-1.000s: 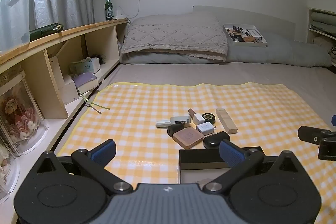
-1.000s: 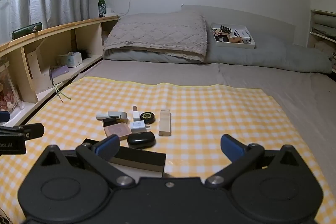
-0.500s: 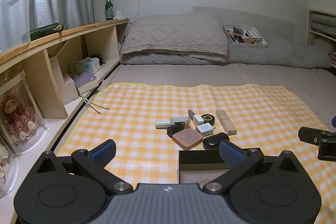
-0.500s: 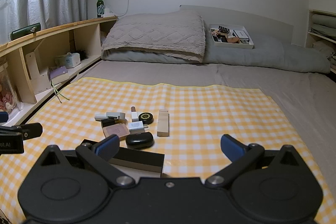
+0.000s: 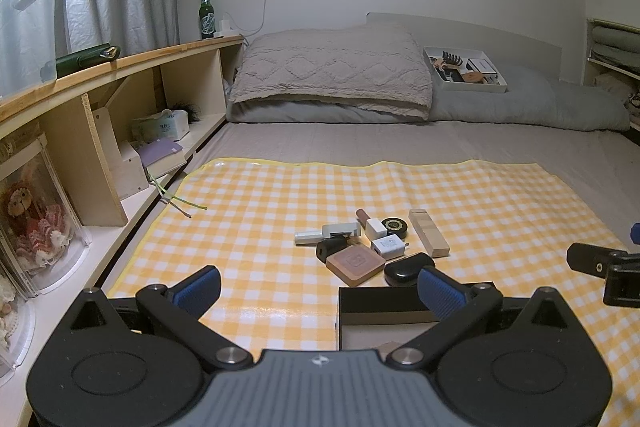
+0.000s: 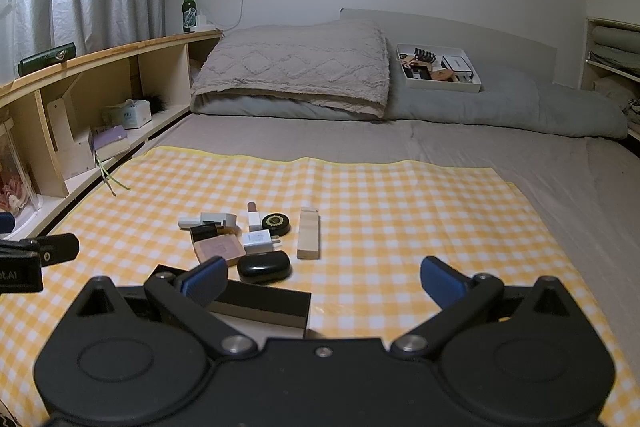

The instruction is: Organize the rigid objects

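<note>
We hold both tools low over a yellow checked cloth (image 5: 256, 211) spread on the bed (image 5: 400, 143). Our left tool (image 5: 318, 287) has its blue fingers spread wide with nothing between them, and our right tool (image 6: 322, 277) is likewise spread wide and holds nothing. A black box (image 5: 384, 301) with an open top sits on the cloth just ahead of us, its far wall behind the left tool's right finger; in the right wrist view the same box (image 6: 268, 301) lies behind the right tool's left finger. Just beyond the box we see the small things clustered together: a black oval case (image 5: 408, 269) nearest the box, a tan square compact (image 5: 355, 265) beside it on the left, a white charger (image 5: 388, 246) behind those, a black round tin (image 5: 395, 227), a lipstick (image 5: 367, 219) with a white base, a grey-white stick (image 5: 326, 231), a small black piece (image 5: 330, 247) touching the compact, and a wooden block (image 5: 428, 238) lying at the right of the group. In the left wrist view the right tool shows at the right edge, above the cloth. A white tray (image 5: 464, 71) of other items rests on the grey bedding (image 5: 520, 107) by the headboard, beside a pillow (image 5: 332, 67), and a green bottle (image 5: 206, 15) stands on the shelf (image 5: 120, 59) at the left.
</note>
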